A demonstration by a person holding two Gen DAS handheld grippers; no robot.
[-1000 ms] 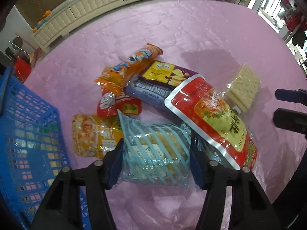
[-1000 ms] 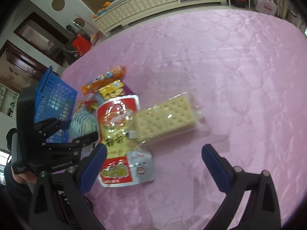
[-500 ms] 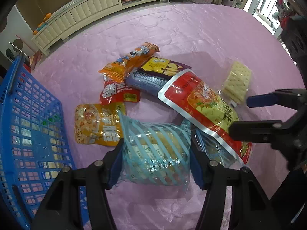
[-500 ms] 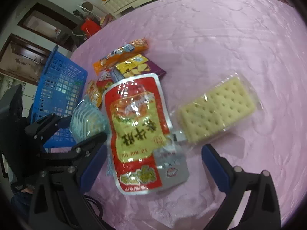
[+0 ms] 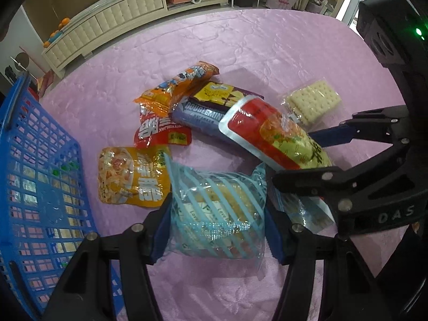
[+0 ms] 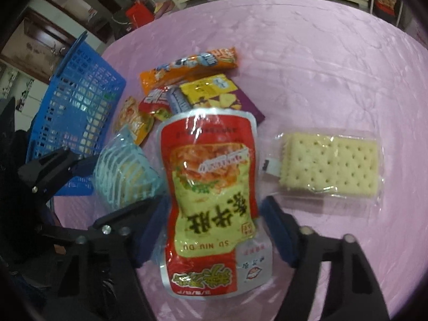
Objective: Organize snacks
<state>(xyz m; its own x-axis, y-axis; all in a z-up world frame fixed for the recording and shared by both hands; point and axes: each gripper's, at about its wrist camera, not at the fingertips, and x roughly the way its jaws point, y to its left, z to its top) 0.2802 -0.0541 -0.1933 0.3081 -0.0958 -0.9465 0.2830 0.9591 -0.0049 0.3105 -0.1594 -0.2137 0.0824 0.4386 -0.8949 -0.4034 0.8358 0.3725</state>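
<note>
Red pouch (image 6: 211,187) between closing hand-held gripper (image 6: 214,230)

Both grippers (image 5: 218,230) (image 6: 214,230) black plastic w/ blue pads (image 5: 160,230), silver screws; "DAS" lettering, green LED on right housing.

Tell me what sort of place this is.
Most likely a home living room. A long cream cabinet with shelves of boxes runs along the wall, a dark wooden door stands nearby, and the snacks lie on a table under a pink embossed cloth beside a blue basket.
</note>
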